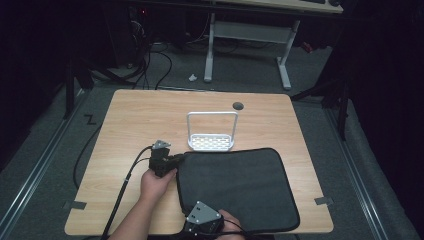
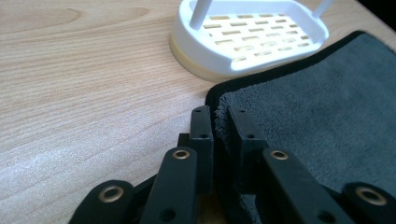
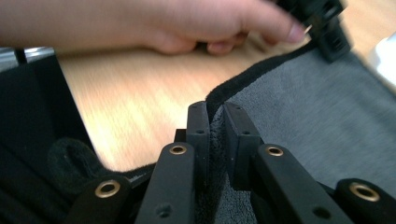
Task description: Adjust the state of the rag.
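Note:
A dark grey mat (image 1: 237,185) with a black hem lies flat on the near right part of the wooden table (image 1: 145,115). My left gripper (image 1: 172,162) is at the mat's far left corner and is shut on its hem. In the left gripper view the two jaws pinch the mat's edge (image 2: 219,100); the left gripper (image 2: 219,114) points at the white rack. My right gripper (image 1: 192,227) sits at the near left corner. The right gripper (image 3: 215,109) is shut on the mat's hem (image 3: 247,79) there, the cloth bunched between its jaws.
A white slotted rack (image 1: 212,142) with a tall wire handle stands just beyond the mat's far edge, also seen close in the left gripper view (image 2: 247,37). A round cable hole (image 1: 238,105) is at the table's far side. Bare wood lies left of the mat.

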`<state>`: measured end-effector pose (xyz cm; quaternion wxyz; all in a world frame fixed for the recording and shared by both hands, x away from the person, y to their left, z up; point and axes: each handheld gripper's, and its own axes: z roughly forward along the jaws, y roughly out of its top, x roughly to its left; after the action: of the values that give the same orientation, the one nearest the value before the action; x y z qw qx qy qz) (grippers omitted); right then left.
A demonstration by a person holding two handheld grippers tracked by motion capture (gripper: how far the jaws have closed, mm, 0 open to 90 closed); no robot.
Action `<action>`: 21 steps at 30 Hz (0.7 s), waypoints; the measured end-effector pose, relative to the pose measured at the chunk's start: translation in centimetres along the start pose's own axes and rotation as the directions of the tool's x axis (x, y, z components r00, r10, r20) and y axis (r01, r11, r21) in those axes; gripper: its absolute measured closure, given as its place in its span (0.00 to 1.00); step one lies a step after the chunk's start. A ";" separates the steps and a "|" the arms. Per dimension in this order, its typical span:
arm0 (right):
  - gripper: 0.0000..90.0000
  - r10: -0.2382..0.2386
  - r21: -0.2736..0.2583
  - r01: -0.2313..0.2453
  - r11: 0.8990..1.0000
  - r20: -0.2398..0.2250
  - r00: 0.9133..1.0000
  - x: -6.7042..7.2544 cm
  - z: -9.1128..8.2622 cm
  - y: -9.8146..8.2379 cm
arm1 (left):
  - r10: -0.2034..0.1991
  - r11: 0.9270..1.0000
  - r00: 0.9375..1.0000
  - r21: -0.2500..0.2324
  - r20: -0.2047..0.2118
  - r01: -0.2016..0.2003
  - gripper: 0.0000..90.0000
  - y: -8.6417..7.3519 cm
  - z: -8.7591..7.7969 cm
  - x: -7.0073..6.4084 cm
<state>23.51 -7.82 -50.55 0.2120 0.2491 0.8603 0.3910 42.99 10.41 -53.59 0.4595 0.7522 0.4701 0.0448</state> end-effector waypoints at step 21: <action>0.92 -0.051 -0.135 0.050 0.990 -0.003 0.999 1.4 0.5 5.3 | -0.131 0.980 0.991 -0.149 -0.001 0.129 0.91 0.5 -5.5 2.7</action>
<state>24.06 -3.65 -47.00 0.2354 0.2111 0.8385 0.4437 42.03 15.92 -51.08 0.5134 0.6834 0.5162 0.0536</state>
